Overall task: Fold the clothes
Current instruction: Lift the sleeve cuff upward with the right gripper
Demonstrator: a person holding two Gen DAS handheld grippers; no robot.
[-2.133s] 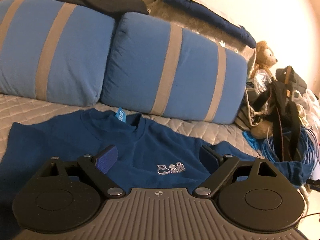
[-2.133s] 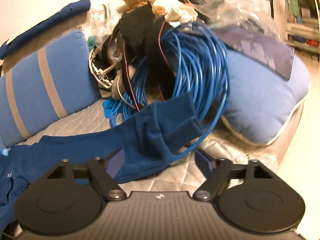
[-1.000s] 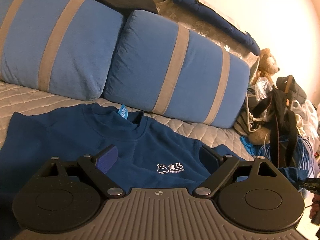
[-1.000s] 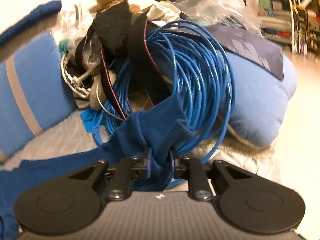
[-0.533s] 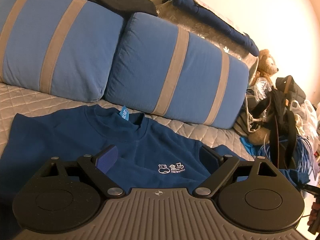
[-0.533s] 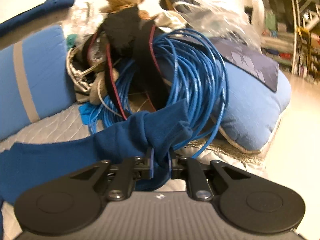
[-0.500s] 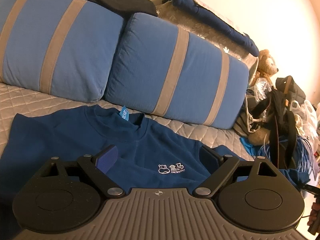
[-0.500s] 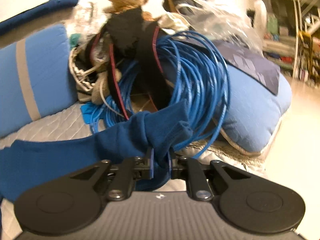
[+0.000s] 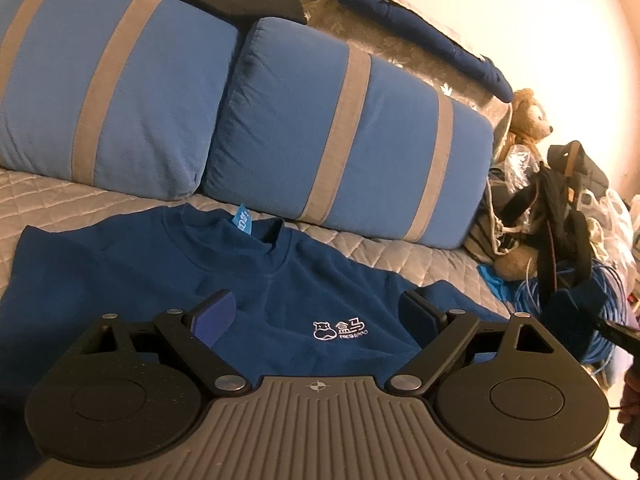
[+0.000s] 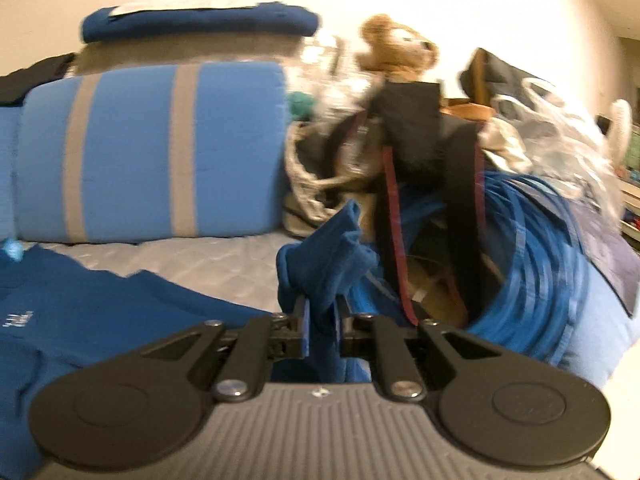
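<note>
A dark blue T-shirt (image 9: 168,268) with a small white chest logo lies front up on the grey quilted bed, collar toward the pillows. My left gripper (image 9: 316,312) hovers open just above its chest, nothing between the fingers. The shirt's sleeve (image 10: 328,256) is bunched and lifted off the bed, with my right gripper (image 10: 322,316) shut on it. The rest of the shirt (image 10: 100,312) spreads out to the left in the right wrist view. That raised sleeve (image 9: 576,300) also shows at the right edge of the left wrist view.
Two blue pillows with grey stripes (image 9: 344,136) lean behind the shirt. At the bed's right end lies a heap: a coil of blue cable (image 10: 532,252), black straps, plastic bags and a teddy bear (image 10: 400,48). Dark folded clothes (image 9: 416,28) rest on the headboard.
My right gripper, shut on the sleeve, has lifted it off the blue cable and swung left toward the shirt's body. The left gripper has stayed open and nearly still.
</note>
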